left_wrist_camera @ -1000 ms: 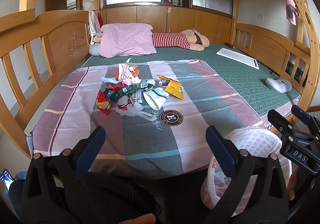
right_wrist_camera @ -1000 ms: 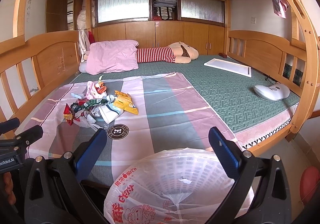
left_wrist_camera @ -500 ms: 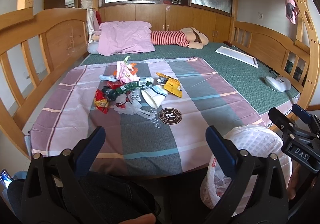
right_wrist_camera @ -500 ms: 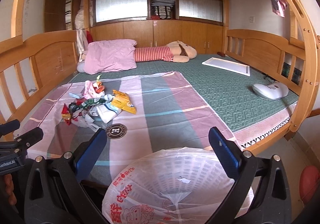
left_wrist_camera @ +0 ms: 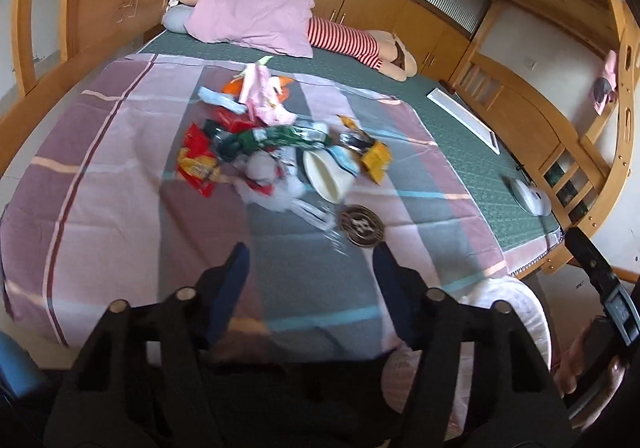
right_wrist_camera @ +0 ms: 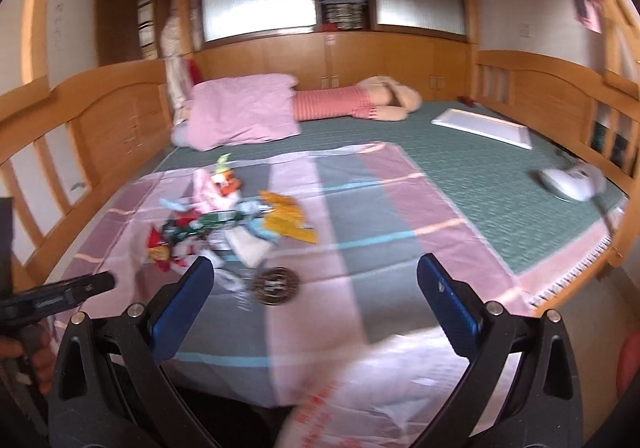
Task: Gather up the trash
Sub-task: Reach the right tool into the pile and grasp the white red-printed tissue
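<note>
We see the left gripper (left_wrist_camera: pixel 308 264) hovering over the near part of the striped sheet (left_wrist_camera: pixel 100 183), its blue fingers (left_wrist_camera: pixel 230 280) set moderately apart with nothing between them and pointing toward the trash pile (left_wrist_camera: pixel 276 151). The pile sits on the sheet's middle band, toward the left half of the bed: a red snack wrapper (left_wrist_camera: pixel 196 163) at its left edge, a green wrapper (left_wrist_camera: pixel 264 137) across the centre, a white paper cup (left_wrist_camera: pixel 326 177) lying on its side toward us, a yellow wrapper (left_wrist_camera: pixel 374 159) at the right edge, and a pink wrapper (left_wrist_camera: pixel 262 95) at the far end. A round dark logo (left_wrist_camera: pixel 360 226) printed on the sheet lies just in front of the cup, between pile and fingers. Bare sheet stretches between the pile and the near bed edge, and more to the left up to the wooden side rail (left_wrist_camera: pixel 44 59). The right gripper (right_wrist_camera: pixel 316 280) has its fingers (right_wrist_camera: pixel 452 308) spread wide and empty, above the white plastic bag (right_wrist_camera: pixel 400 388), which hangs at the near edge of the bed, below them; blur hides the bag's mouth. To the right of the sheet the green mattress (right_wrist_camera: pixel 460 167) lies open, carrying only a white flat board (right_wrist_camera: pixel 482 127) and a white device (right_wrist_camera: pixel 568 181) near the right rail. A pink pillow (right_wrist_camera: pixel 240 115) and a striped plush toy (right_wrist_camera: pixel 360 101) lie far back by the headboard.
</note>
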### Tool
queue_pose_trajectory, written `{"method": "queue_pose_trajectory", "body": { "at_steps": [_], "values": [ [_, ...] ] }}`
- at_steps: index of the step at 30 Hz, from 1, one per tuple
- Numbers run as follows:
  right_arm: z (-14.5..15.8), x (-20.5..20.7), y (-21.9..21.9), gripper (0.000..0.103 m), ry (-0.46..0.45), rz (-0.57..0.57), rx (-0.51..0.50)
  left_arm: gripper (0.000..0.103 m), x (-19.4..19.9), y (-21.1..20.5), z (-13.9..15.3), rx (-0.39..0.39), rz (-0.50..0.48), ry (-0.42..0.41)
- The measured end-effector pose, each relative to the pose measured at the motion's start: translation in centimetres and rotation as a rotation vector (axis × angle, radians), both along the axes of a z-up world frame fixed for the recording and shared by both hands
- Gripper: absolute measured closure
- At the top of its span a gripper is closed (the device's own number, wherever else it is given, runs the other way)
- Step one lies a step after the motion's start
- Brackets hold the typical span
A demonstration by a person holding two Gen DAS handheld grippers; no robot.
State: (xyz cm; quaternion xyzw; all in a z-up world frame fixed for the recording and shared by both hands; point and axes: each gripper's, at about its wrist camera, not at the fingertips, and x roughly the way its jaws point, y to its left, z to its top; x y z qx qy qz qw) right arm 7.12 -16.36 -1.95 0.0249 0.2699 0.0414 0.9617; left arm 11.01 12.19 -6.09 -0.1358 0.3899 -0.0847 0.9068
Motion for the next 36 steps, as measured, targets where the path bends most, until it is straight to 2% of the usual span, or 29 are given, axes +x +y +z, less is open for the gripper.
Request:
{"method": "queue_pose_trajectory", "body": {
  "at_steps": [4, 6, 7, 11, 13, 15, 19, 21, 22, 23, 24, 25, 26, 30, 36],
  "values": [
    [-0.8, 3.5, 4.8, 0.003, 0.039, 0.078, 0.014, 0.043, 4.8, 6.3, -0.1, 0.044, 0.086, 0.02],
    [-1.9, 6.2, 7.8, 0.003, 0.13, 0.114, -0.009, 0.042, 6.7, 9.5, -0.7, 0.028, 0.137, 0.055],
    [-2.5, 7.5, 9.3, 0.003, 0.174, 0.125, -0.019, 0.038, 8.0, 12.0, -1.3, 0.013, 0.183, 0.089],
    [-6.4, 13.0, 15.5, 0.004, 0.36, 0.169, -0.012, 0.035, 9.1, 16.5, -4.0, -0.016, 0.31, 0.165],
    [-8.8, 16.3, 18.4, 0.004, 0.448, 0.15, 0.004, 0.031, 8.9, 17.7, -5.4, -0.06, 0.362, 0.227],
    [-10.9, 18.9, 19.9, 0.004, 0.509, 0.1, 0.023, 0.029, 8.3, 18.1, -6.0, -0.083, 0.373, 0.25],
    [-15.2, 23.1, 22.5, 0.004, 0.609, 0.004, 0.005, 0.021, 7.8, 18.8, -5.5, -0.053, 0.413, 0.222],
    [-17.3, 24.4, 23.6, 0.02, 0.688, 0.005, -0.013, 0.02, 7.5, 19.6, -5.3, -0.067, 0.442, 0.215],
    [-17.9, 24.6, 23.9, 0.04, 0.716, 0.013, -0.025, 0.02, 7.4, 20.0, -5.3, -0.081, 0.456, 0.218],
    [-18.0, 24.5, 23.9, 0.056, 0.721, 0.009, -0.037, 0.02, 7.2, 20.2, -5.3, -0.094, 0.463, 0.223],
    [-17.9, 24.4, 23.7, 0.061, 0.717, 0.007, -0.053, 0.02, 7.3, 20.4, -5.3, -0.107, 0.468, 0.229],
    [-17.6, 24.1, 23.7, 0.073, 0.71, 0.02, -0.043, 0.02, 7.2, 20.6, -5.4, -0.113, 0.472, 0.232],
    [-17.5, 23.9, 23.7, 0.08, 0.705, 0.035, -0.022, 0.02, 7.1, 20.7, -5.4, -0.115, 0.482, 0.237],
    [-16.7, 21.6, 24.2, 0.083, 0.689, 0.113, 0.038, 0.02, 6.8, 21.0, -5.3, -0.115, 0.517, 0.237],
    [-16.3, 19.1, 26.8, 0.083, 0.661, 0.317, 0.005, 0.019, 6.2, 21.5, -5.4, -0.105, 0.555, 0.247]
  ]
}}
